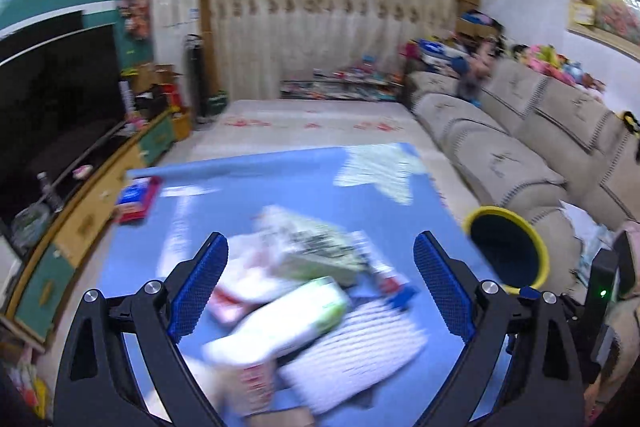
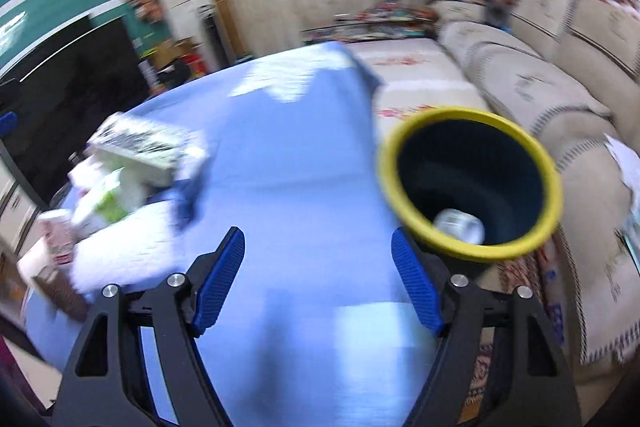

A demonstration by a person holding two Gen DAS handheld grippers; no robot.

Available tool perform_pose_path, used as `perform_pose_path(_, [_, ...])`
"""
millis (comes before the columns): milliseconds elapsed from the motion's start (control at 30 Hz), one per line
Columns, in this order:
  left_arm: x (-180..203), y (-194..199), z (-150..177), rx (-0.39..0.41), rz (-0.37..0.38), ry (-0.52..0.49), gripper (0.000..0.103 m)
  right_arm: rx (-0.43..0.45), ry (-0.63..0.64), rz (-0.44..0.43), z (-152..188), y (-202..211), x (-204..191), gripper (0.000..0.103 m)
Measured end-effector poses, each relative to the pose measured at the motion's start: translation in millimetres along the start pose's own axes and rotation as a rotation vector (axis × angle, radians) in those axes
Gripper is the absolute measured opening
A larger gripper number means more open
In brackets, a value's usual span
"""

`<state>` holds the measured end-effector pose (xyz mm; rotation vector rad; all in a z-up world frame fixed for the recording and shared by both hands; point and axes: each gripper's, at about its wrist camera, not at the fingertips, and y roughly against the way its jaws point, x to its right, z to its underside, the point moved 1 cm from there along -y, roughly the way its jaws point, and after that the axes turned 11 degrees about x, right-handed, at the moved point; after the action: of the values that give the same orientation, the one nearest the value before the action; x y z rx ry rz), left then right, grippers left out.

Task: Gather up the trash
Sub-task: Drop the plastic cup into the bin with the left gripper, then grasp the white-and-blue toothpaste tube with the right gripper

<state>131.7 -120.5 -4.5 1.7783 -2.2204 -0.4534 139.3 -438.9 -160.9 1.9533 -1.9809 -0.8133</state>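
Left wrist: left gripper (image 1: 320, 283) fingers wide over trash pile (image 1: 304, 291) on counter (image 1: 248, 187); right gripper (image 2: 320, 283) fingers wide, empty, beside yellow-rimmed bin (image 2: 472, 187).

Left tongs (image 1: 320, 291): jaws spread wide, nothing held between them; both views are motion-blurred.
Left tongs fingers: blue ribbed pads (image 1: 202, 291) on black linkage arms, angled outward in a V, tips pointing forward and slightly down.
Left tongs pose: held level, raised, touching nothing.
Right tongs (image 2: 320, 283): jaws spread wide, nothing held between them.
Right tongs fingers: blue ribbed pads (image 2: 220, 283) on black linkage arms with silver pivot bolts, splayed outward.
Right tongs pose: tilted, pointing forward and down, touching nothing.
Right tongs body in the left wrist view: a black housing (image 1: 604, 267) with a green light at the right edge; cannot tell for certain.
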Motion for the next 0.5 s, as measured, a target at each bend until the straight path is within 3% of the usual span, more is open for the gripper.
perform_pose_path(133, [-37, 25, 10, 0.032, -0.063, 0.004, 0.093, -0.009, 0.05, -0.09, -8, -13, -48, 0.072])
perform_pose_path(267, [-62, 40, 15, 0.056, -0.086, 0.034, 0.095, -0.029, 0.088, -0.146, -19, -37, -79, 0.06])
perform_pose_path(333, [-66, 43, 17, 0.059, -0.088, 0.04, 0.095, -0.062, 0.1, -0.156, -21, -52, -89, 0.052])
perform_pose_path(500, [-63, 47, 21, 0.054, -0.083, 0.034, 0.095, -0.131, 0.137, -0.153, -27, -86, -108, 0.048])
